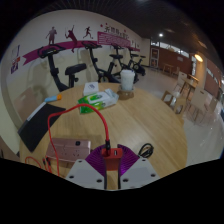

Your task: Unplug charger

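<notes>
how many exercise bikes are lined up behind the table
3 show clearly along the mural wall: one bike furthest left, one behind the table's middle, one further right beyond the white cup. More may be hidden past it.

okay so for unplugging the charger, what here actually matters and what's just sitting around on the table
For the job: gripper, its fingers around the red charger plug; red cable; white power strip.
Just lying about: green packets; white cup; blue item; exercise bikes; chairs.
</notes>
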`<state>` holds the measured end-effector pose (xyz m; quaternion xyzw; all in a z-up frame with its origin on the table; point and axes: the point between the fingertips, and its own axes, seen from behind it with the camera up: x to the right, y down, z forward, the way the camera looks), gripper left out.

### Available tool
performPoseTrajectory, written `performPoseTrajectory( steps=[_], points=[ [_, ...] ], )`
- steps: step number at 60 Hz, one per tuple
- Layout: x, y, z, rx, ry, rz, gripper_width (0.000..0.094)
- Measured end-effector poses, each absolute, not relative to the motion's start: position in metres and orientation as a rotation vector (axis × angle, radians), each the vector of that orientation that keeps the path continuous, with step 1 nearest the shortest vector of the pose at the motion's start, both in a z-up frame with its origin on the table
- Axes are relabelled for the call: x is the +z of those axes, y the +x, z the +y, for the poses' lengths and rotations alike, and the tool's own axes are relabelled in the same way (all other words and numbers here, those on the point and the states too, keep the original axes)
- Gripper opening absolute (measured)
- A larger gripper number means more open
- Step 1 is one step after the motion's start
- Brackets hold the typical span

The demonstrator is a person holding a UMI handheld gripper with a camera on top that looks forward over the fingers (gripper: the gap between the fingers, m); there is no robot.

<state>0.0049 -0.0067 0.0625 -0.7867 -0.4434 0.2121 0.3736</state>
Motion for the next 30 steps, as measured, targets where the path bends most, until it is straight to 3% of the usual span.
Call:
performPoseTrajectory(
  steps=[14,17,22,30],
  points=[
    [0.010,0.010,-0.008,0.489,-2.078,-1.193,0.0330],
    [0.014,0.017,-0.006,0.475,-2.073,-1.187,0.0489],
    [0.030,0.020,-0.002,0.465,-2.037,-1.178,0.0856],
    [0.056,0.036,-0.001,0.463,-2.012,-1.155,0.0849]
  ],
)
